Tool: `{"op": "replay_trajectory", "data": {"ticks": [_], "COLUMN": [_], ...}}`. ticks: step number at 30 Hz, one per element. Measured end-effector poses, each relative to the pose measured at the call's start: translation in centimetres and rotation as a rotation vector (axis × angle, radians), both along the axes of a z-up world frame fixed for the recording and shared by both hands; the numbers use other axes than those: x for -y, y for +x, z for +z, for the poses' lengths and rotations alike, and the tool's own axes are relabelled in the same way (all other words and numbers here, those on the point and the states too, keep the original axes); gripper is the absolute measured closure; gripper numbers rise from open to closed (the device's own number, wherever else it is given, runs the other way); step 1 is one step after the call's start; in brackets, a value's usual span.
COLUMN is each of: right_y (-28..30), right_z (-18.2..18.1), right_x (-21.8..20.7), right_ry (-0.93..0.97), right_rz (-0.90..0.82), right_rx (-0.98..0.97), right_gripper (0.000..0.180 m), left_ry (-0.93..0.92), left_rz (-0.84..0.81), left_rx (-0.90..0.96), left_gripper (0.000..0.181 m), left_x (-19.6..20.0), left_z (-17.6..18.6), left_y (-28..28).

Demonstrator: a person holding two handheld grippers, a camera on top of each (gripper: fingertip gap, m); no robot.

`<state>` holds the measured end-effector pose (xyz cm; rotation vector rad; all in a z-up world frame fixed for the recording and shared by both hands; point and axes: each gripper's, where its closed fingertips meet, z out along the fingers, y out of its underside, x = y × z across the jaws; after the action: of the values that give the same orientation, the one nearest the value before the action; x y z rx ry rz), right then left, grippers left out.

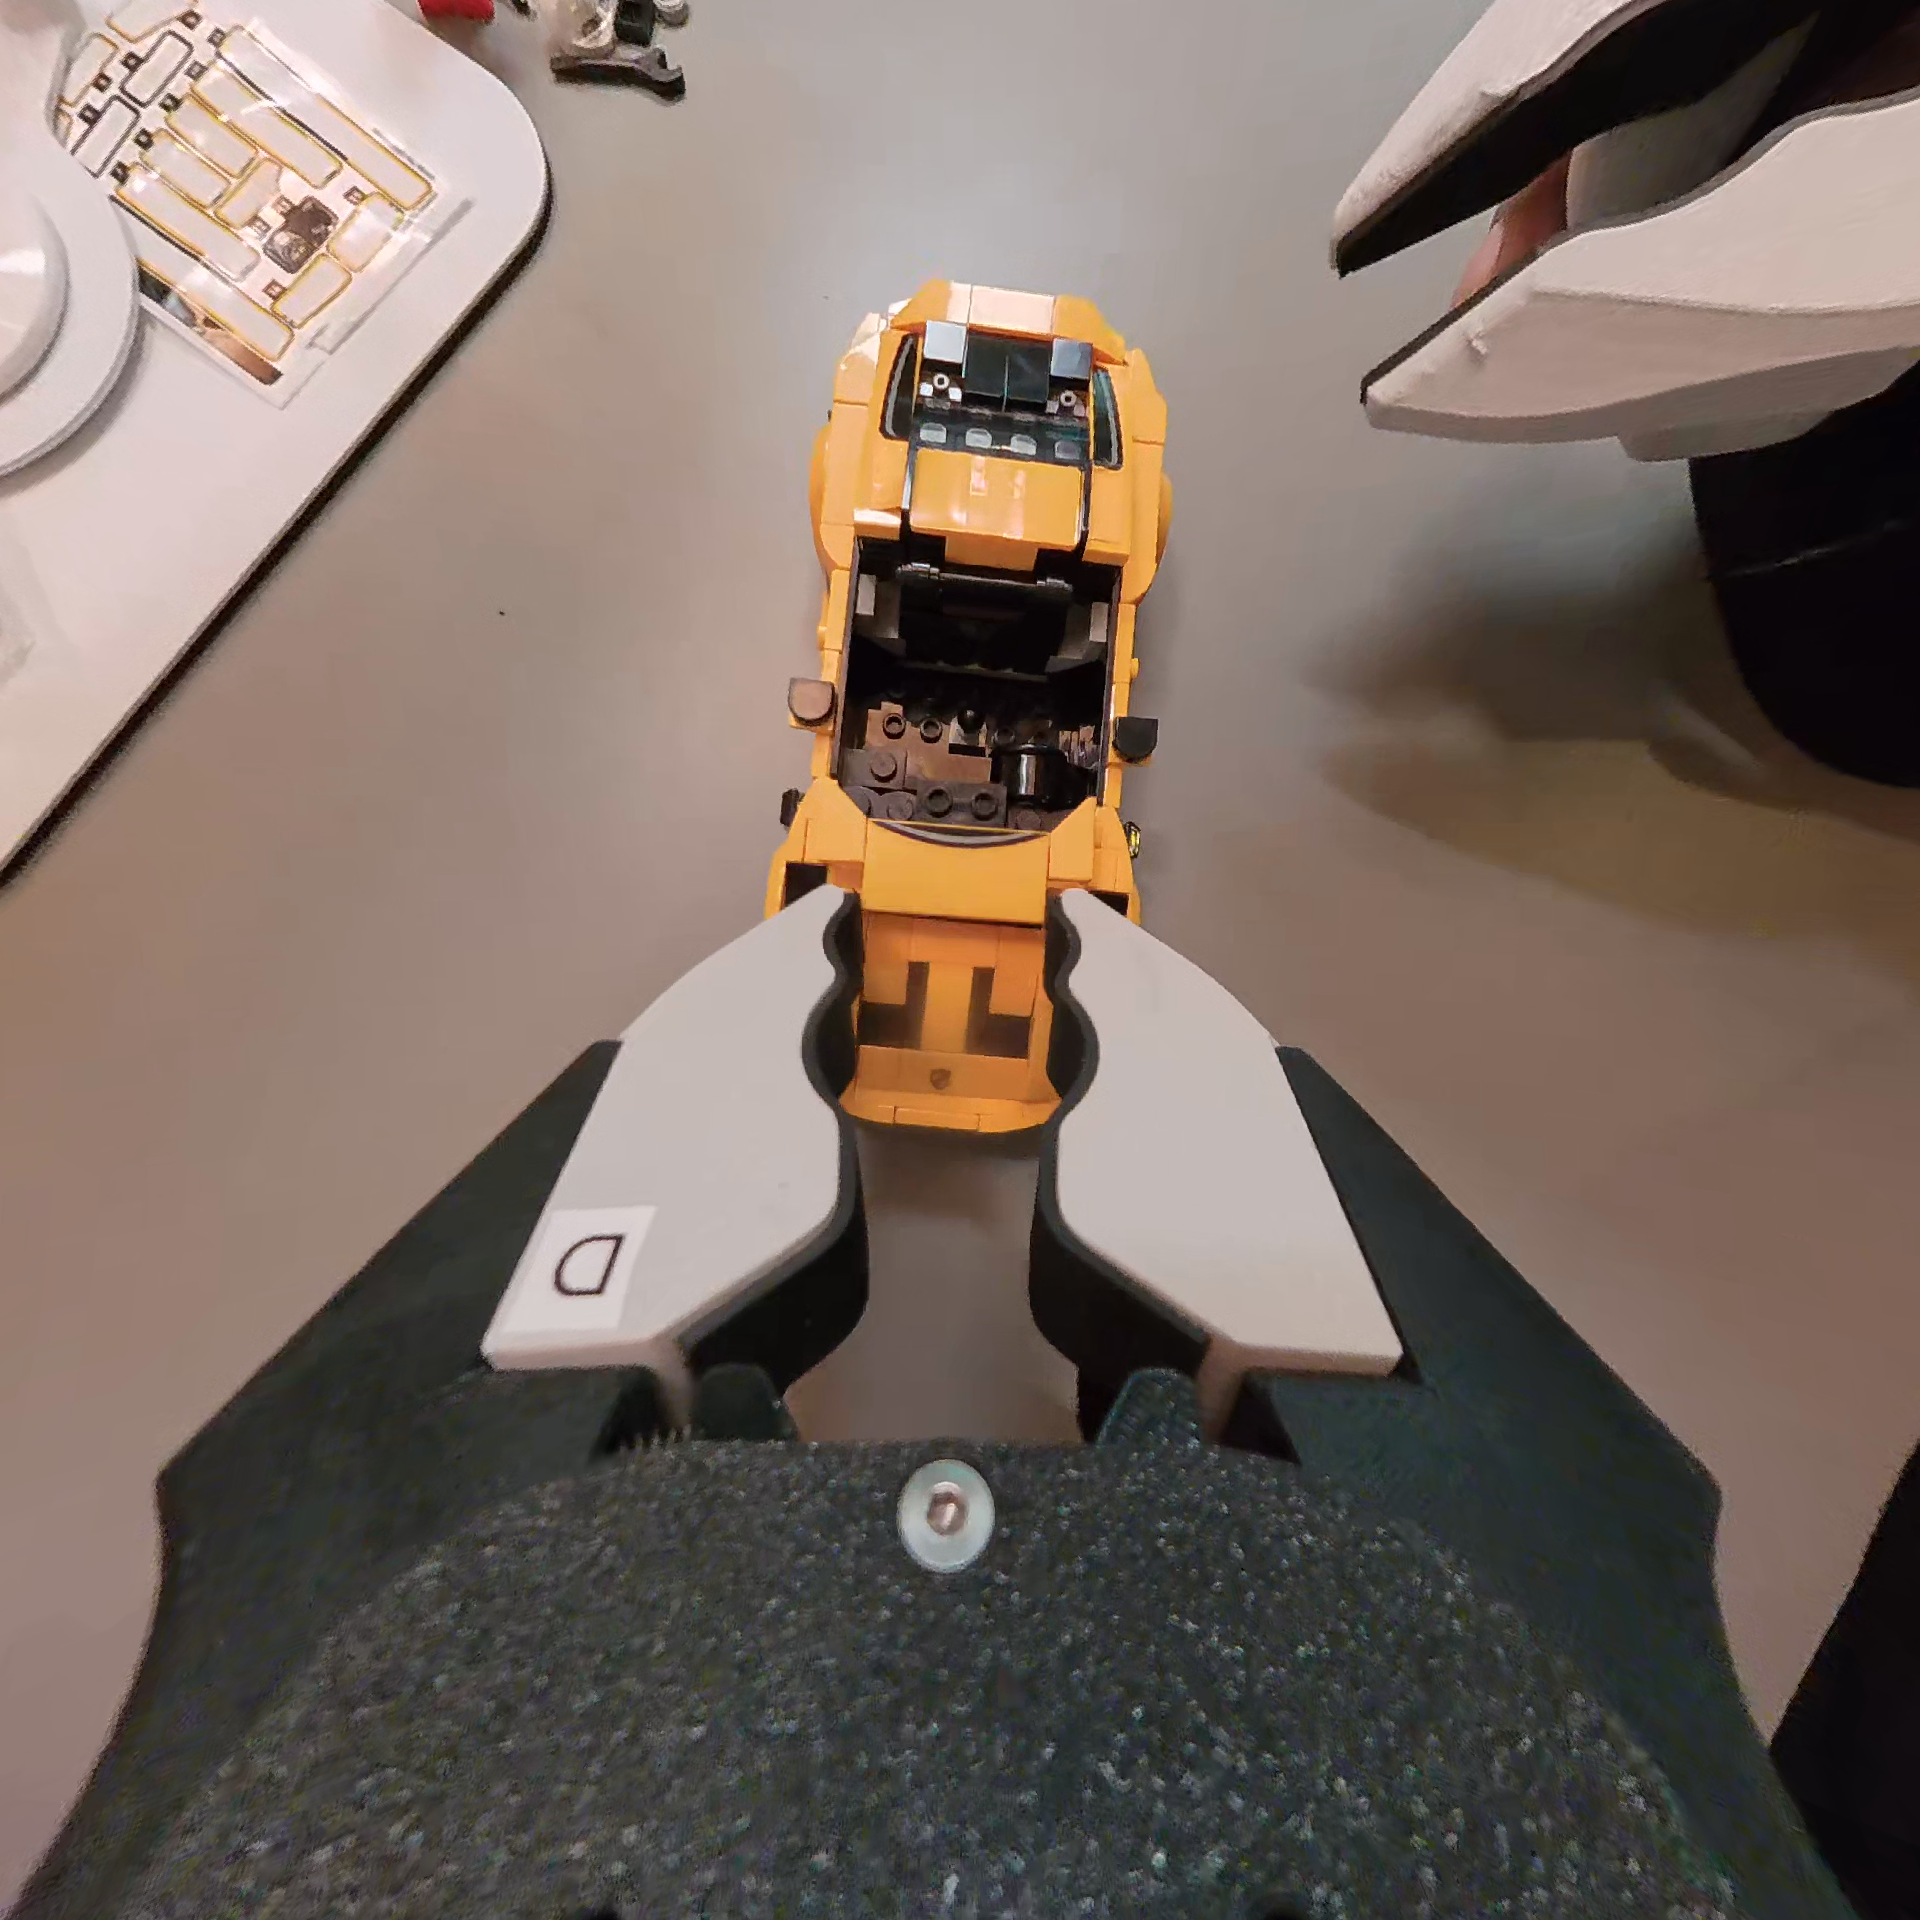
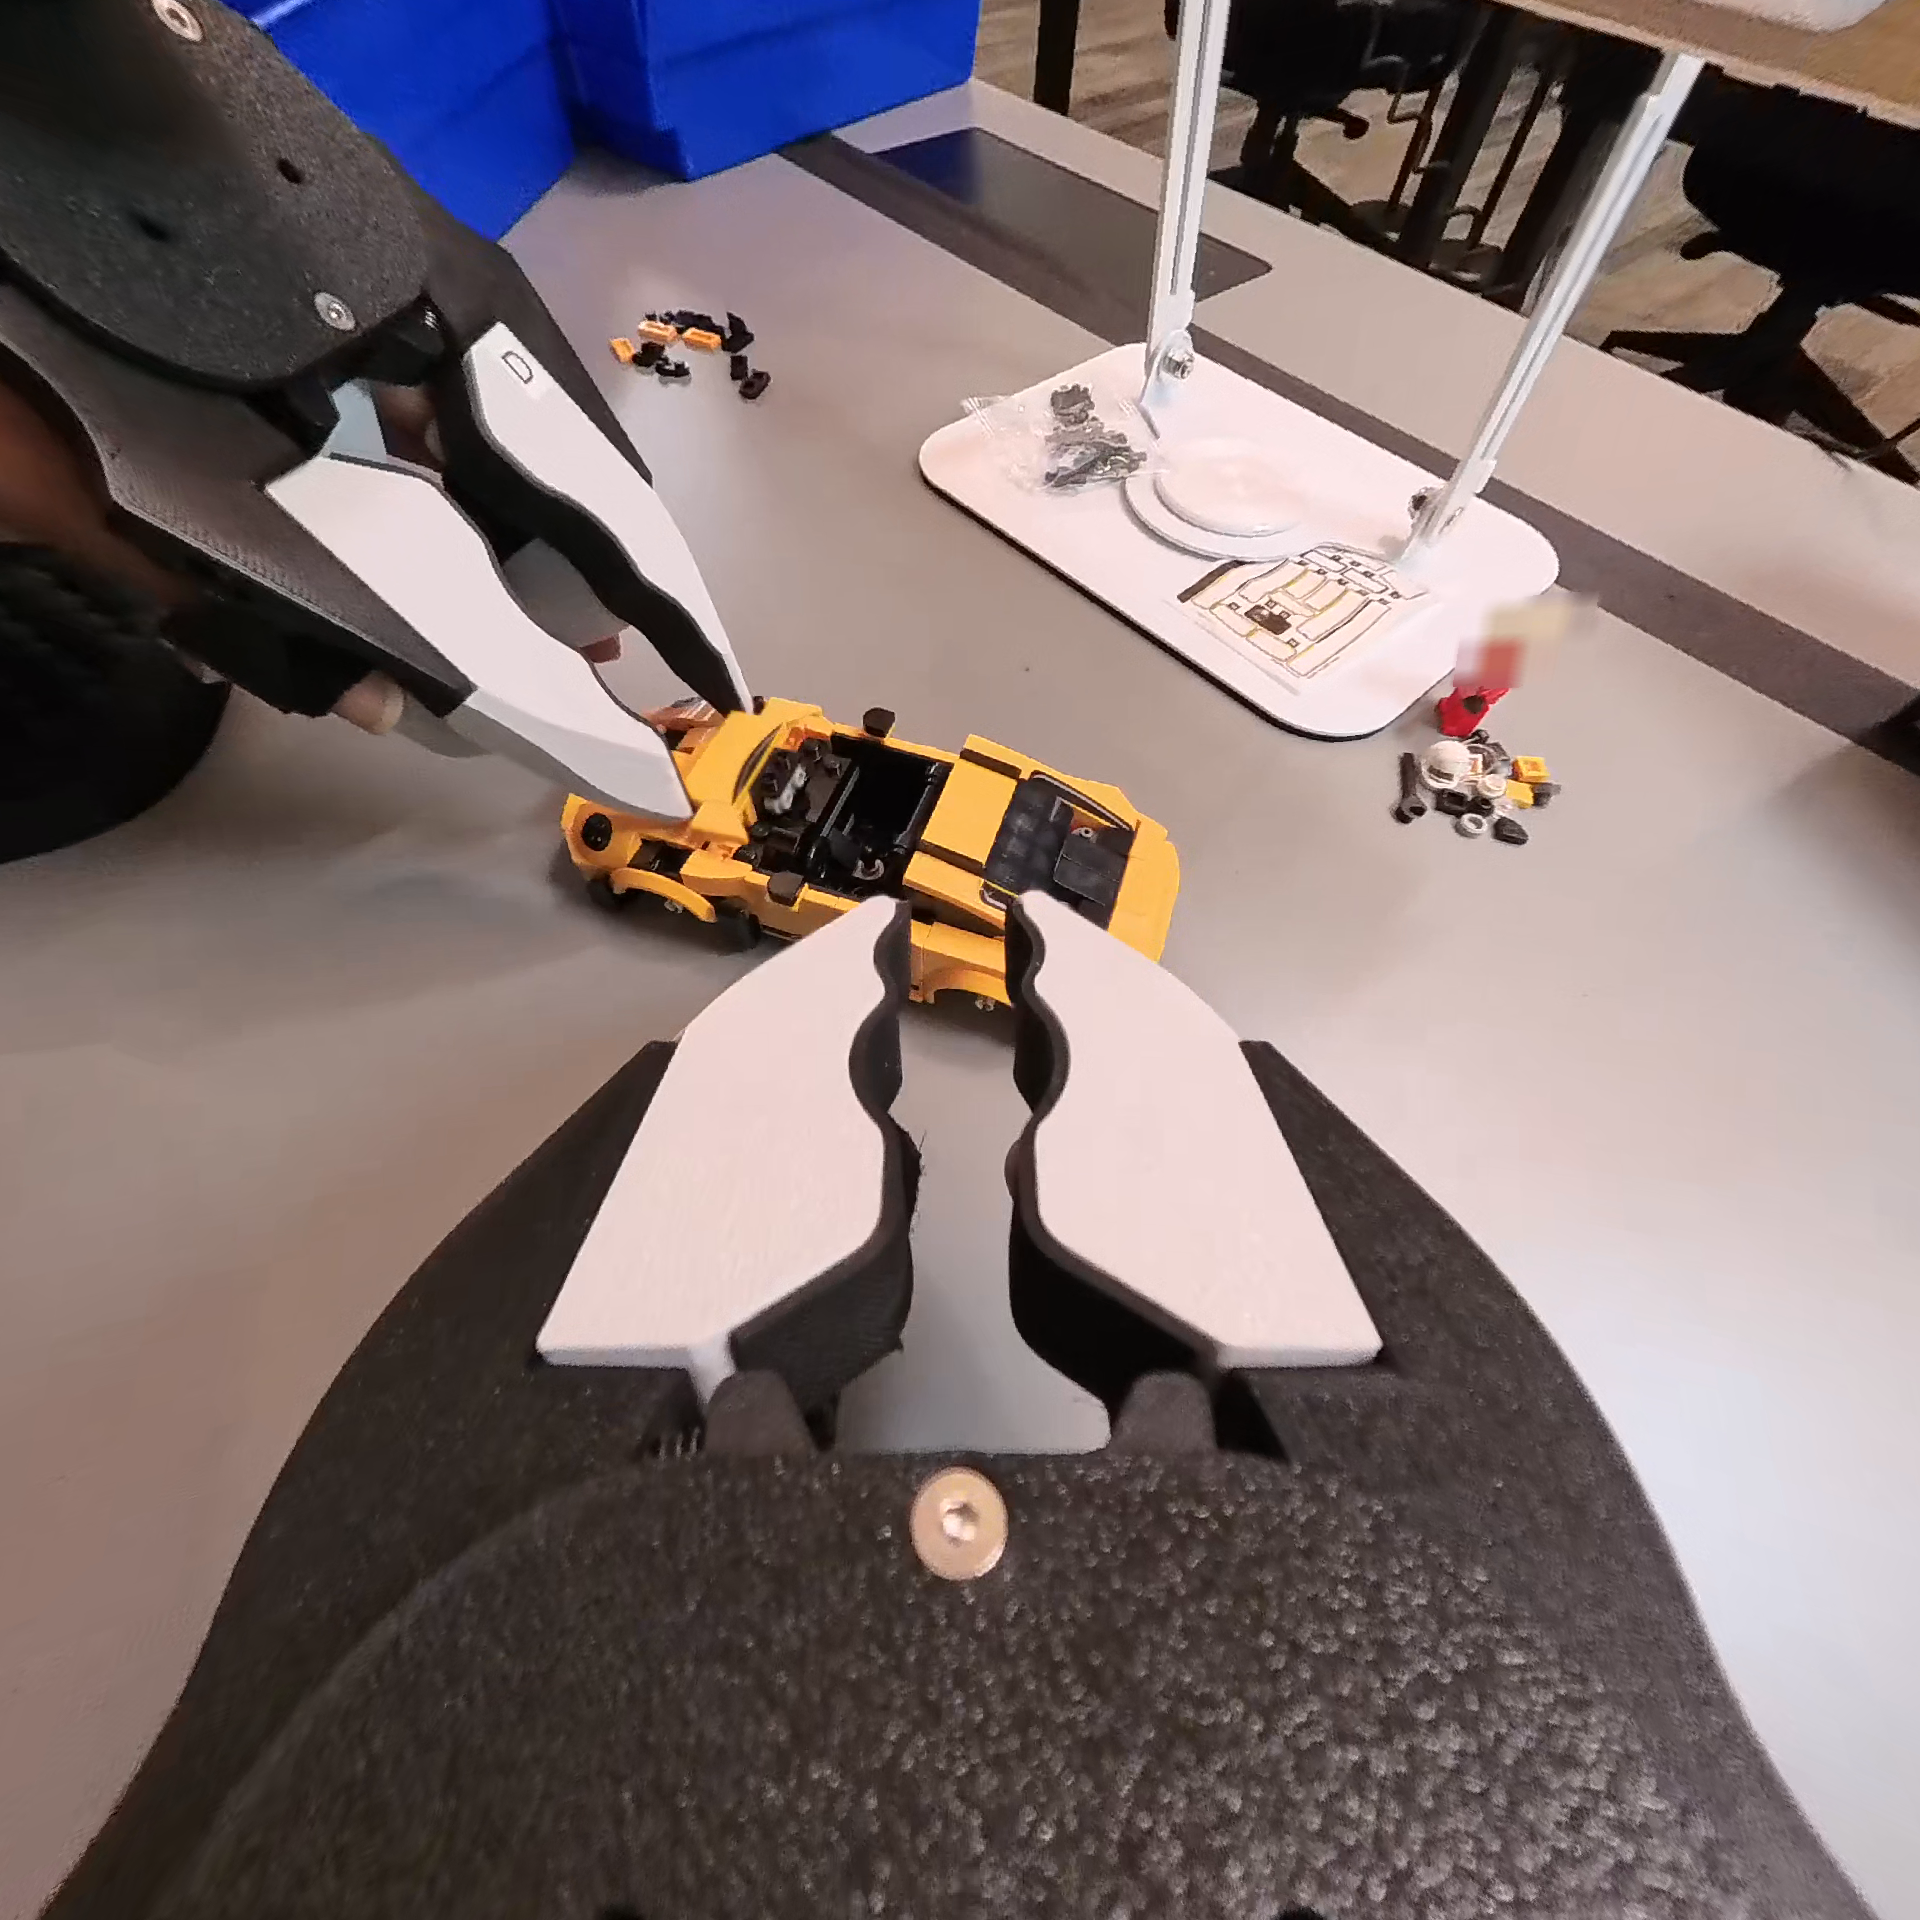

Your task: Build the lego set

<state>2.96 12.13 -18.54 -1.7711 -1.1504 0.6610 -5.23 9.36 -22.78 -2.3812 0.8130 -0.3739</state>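
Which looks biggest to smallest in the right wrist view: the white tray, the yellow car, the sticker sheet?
1. White tray, the largest, though it lies farther from the camera.
2. Yellow car.
3. Sticker sheet, lying on the tray, clearly the smallest.

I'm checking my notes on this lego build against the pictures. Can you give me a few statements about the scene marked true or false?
1. The left claw grips the yellow lego car by one end. True.
2. The right claw holds a loose brick. False: it is open and empty, near the car's side.
3. The car's cabin has a roof on. False: the middle is open, and black parts show inside.
4. A sticker sheet lies on the white lamp base. True.
5. All loose pieces sit in one pile. False: there is one small pile beyond the car, another by the lamp base.
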Motion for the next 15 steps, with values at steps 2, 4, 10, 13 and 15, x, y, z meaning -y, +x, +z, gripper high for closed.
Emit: {"op": "replay_trajectory", "data": {"ticks": [2, 4, 10, 13, 15], "right_y": [0.0, 0.0, 0.0, -0.2, -0.2], "right_z": [-0.1, -0.1, -0.1, -0.2, -0.3], "right_x": [0.0, 0.0, 0.0, 0.2, 0.3], "right_ry": [0.002, -0.001, -0.004, -0.006, -0.004], "right_rz": [0.002, 0.003, 0.003, 0.011, 0.015], "right_rx": [0.004, 0.005, -0.001, 0.006, 0.011], "right_gripper": [0.163, 0.163, 0.163, 0.163, 0.163], "left_ry": [-0.003, -0.001, 0.036, 0.047, 0.03], "left_rz": [-0.007, -0.015, -0.046, -0.055, -0.065], "left_rx": [0.016, 0.021, 0.058, 0.101, 0.101], "left_gripper": [0.145, 0.144, 0.15, 0.157, 0.16], "left_x": [0.1, 0.2, 0.2, -0.2, -0.4], "left_z": [0.1, 0.2, 1.5, 1.9, 1.4], "left_y": [0.2, 0.2, -0.2, -0.1, -0.1]}}
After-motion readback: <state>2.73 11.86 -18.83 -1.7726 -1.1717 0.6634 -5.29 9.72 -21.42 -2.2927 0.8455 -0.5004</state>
